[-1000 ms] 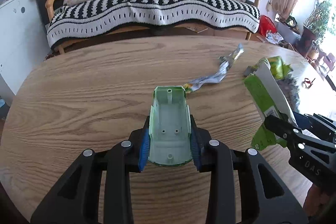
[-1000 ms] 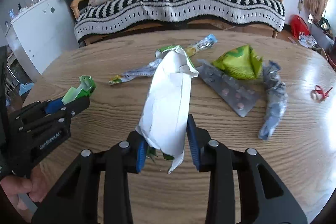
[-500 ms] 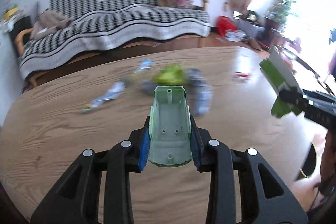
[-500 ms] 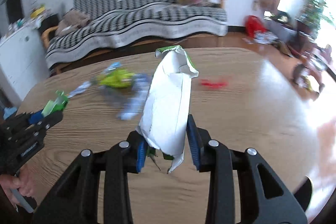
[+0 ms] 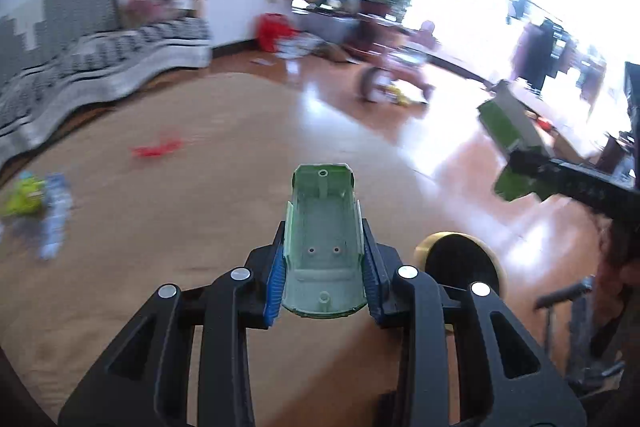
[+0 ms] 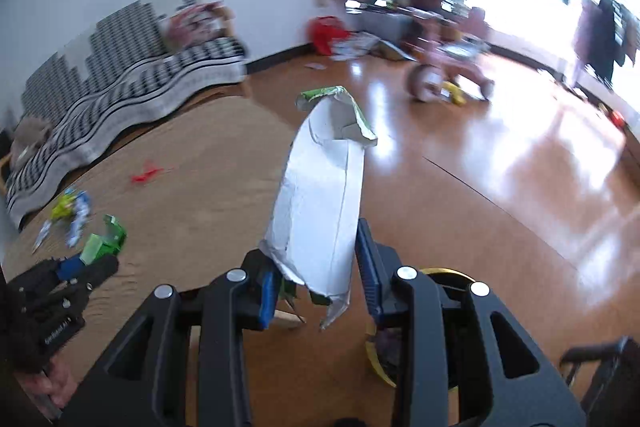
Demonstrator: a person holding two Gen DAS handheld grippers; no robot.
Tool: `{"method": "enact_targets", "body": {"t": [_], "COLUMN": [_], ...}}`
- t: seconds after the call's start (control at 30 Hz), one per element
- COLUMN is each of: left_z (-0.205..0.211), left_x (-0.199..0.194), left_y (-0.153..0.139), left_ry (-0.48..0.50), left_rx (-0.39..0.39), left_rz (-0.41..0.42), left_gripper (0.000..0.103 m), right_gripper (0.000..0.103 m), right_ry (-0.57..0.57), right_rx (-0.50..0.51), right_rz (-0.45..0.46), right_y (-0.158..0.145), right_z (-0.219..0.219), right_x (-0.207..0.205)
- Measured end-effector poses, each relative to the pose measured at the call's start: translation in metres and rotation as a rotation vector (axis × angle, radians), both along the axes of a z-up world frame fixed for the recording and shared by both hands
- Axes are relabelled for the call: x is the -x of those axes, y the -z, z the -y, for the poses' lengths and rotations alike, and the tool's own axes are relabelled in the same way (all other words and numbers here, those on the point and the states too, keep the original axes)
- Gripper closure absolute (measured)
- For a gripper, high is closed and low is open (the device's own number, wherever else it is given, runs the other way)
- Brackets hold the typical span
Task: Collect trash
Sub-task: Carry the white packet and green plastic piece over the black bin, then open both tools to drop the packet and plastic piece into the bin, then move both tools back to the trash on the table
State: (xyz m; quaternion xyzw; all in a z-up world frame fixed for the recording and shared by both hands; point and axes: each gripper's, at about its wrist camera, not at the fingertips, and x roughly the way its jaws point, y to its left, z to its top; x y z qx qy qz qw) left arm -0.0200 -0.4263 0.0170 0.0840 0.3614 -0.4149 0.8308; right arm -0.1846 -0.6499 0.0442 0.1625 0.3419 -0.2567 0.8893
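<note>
My left gripper (image 5: 322, 267) is shut on a pale green plastic shell (image 5: 322, 239), held above the right end of the wooden table (image 5: 180, 211). My right gripper (image 6: 318, 263) is shut on a torn white and green paper packet (image 6: 320, 195); the packet also shows at the right of the left wrist view (image 5: 510, 131). A round gold-rimmed trash bin (image 5: 460, 259) sits on the floor just beyond the table edge, partly hidden behind the gripper in the right wrist view (image 6: 408, 347). Wrappers (image 5: 36, 203) and a red scrap (image 5: 156, 149) lie on the table.
A striped sofa (image 6: 120, 67) stands behind the table. A pink tricycle (image 6: 444, 79) and red bag (image 6: 326, 31) are on the shiny floor. A black metal frame (image 5: 576, 327) stands at lower right.
Both grippers swung right with their loads, from over the table's middle to its right edge. The bin and floor came into view; the remaining wrappers slid to the left.
</note>
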Motion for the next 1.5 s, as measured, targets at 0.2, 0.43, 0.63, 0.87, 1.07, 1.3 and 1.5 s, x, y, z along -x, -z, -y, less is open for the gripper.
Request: {"method": "enact_targets", "body": {"t": [0.2, 0.43, 0.63, 0.87, 1.07, 1.3, 1.5], "left_z": [0.098, 0.16, 0.183, 0.19, 0.196, 0.199, 0.187], "left_x": [0.056, 0.105, 0.116, 0.111, 0.112, 0.115, 0.105], "left_y": [0.028, 0.081, 0.116, 0.121, 0.121, 0.117, 0.111], "left_ry": [0.14, 0.208, 0.237, 0.236, 0.24, 0.242, 0.231], "left_rx": [-0.007, -0.07, -0.149, -0.153, -0.154, -0.147, -0.139], "left_rz": [-0.07, -0.149, -0.152, -0.174, -0.178, -0.146, -0.148], "left_gripper": [0.071, 0.071, 0.071, 0.071, 0.07, 0.028, 0.028], "right_gripper": [0.068, 0.068, 0.068, 0.068, 0.067, 0.038, 0.038], "right_ry": [0.114, 0.166, 0.165, 0.164, 0.168, 0.214, 0.197], "right_rx": [-0.059, -0.176, -0.25, -0.25, -0.24, -0.208, -0.202], "right_rz": [-0.031, -0.148, -0.266, -0.27, -0.26, -0.23, -0.208], "right_y": [0.03, 0.085, 0.121, 0.119, 0.115, 0.105, 0.097], "right_z": [0.065, 0.113, 0.122, 0.12, 0.123, 0.122, 0.113], "right_x": [0.071, 0.112, 0.116, 0.108, 0.101, 0.105, 0.096]}}
